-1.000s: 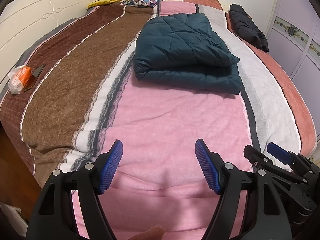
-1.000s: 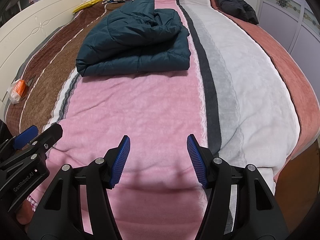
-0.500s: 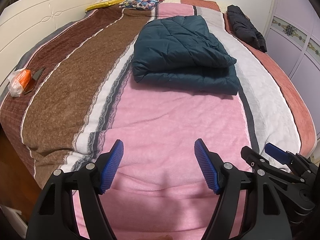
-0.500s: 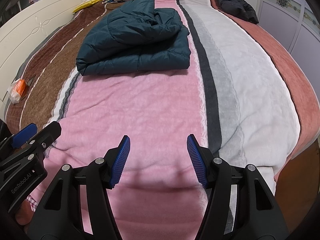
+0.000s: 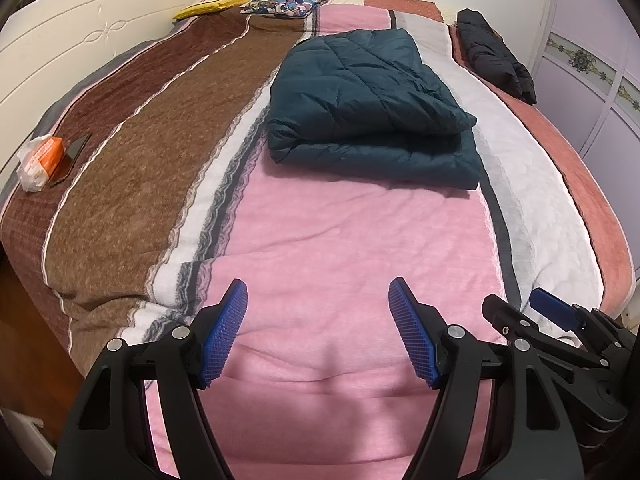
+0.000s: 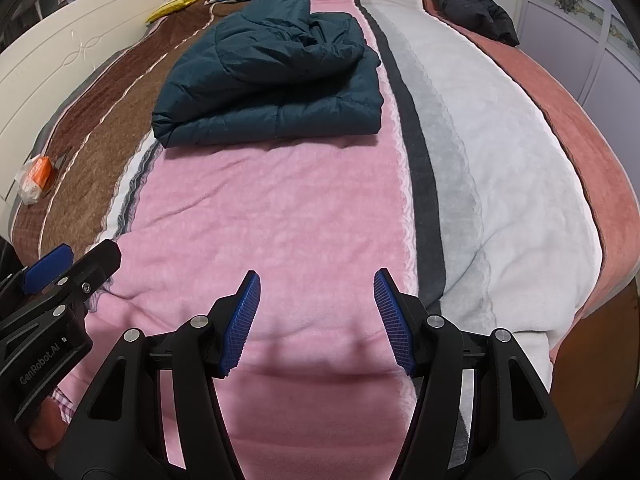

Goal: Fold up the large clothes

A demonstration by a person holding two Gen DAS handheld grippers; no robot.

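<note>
A dark teal quilted jacket (image 5: 370, 108) (image 6: 276, 76) lies folded in a thick stack on the pink stripe of the bed's blanket, well beyond both grippers. My left gripper (image 5: 318, 292) hovers open over the pink blanket near the bed's front edge, nothing between its blue pads. My right gripper (image 6: 316, 280) is open beside it, also with nothing between its pads, over the same pink stripe. Each gripper shows at the edge of the other's view: the right gripper (image 5: 560, 320) and the left gripper (image 6: 52, 276).
A black jacket (image 5: 496, 56) (image 6: 472, 4) lies at the far right of the striped blanket (image 5: 132, 160). An orange-and-white packet (image 5: 40, 160) and a dark phone (image 5: 74, 152) rest at the left edge. Pillows (image 5: 280, 0) sit by the white headboard (image 5: 60, 40). Wardrobe doors (image 5: 600, 80) stand right.
The left wrist view shifted slightly, so the jacket sits a touch higher in frame. A fingertip at its bottom edge is gone. Neither gripper's jaws changed.
</note>
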